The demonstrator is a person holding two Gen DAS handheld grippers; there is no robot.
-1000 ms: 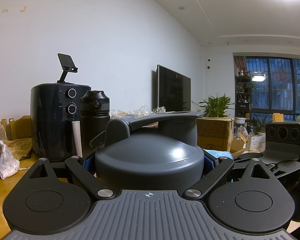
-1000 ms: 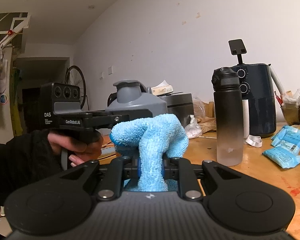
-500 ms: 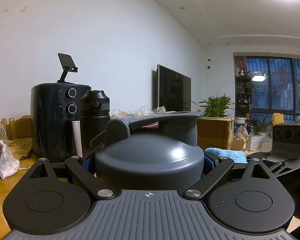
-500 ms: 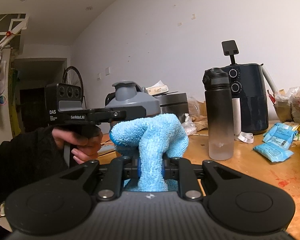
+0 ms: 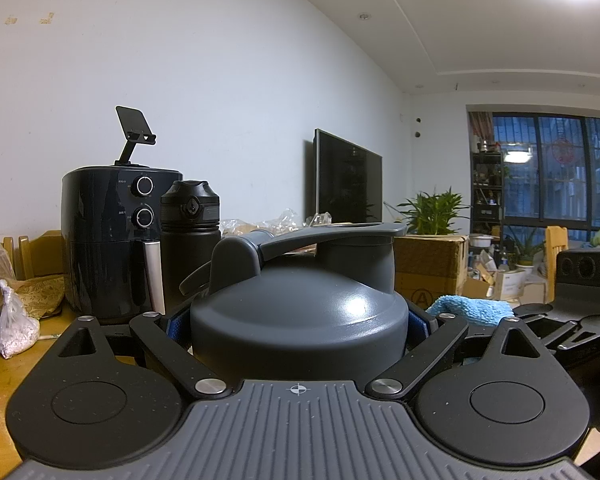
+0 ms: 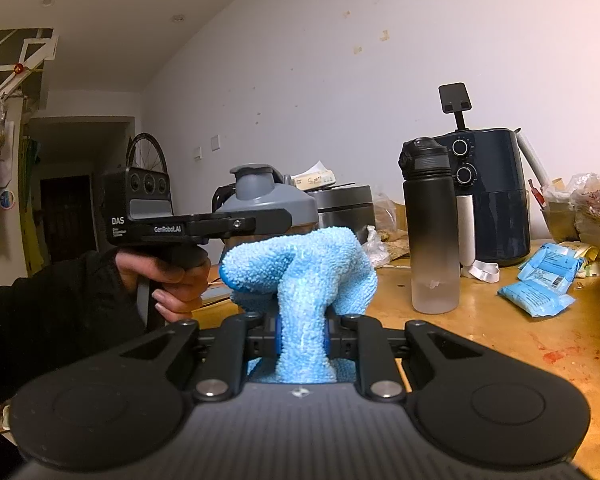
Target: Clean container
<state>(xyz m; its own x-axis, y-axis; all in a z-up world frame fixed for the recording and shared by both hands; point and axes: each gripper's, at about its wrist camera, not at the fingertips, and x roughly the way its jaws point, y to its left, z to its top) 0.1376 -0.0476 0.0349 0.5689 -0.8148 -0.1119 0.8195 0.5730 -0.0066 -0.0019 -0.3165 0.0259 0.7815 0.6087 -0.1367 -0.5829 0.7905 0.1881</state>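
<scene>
Clearly the left gripper (image 5: 298,320) pinches the grey-lidded container (image 5: 296,316), contents hidden, while the right gripper (image 6: 302,332) clamps a blue cloth (image 6: 300,272).

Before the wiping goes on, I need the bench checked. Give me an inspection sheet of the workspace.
Surface: wooden table, reddish stain near its right edge.
Job's things: grey-lidded container; blue cloth.
Clutter: black water bottle, air fryer with a phone stand on top, blue packets, white-filled bag.
Grippers: left tongs shut around the container; right tongs shut on the cloth, beside the container.
Cables: nothing seen.
Surroundings: dark TV, potted plant, cardboard box, bicycle wheel.
</scene>
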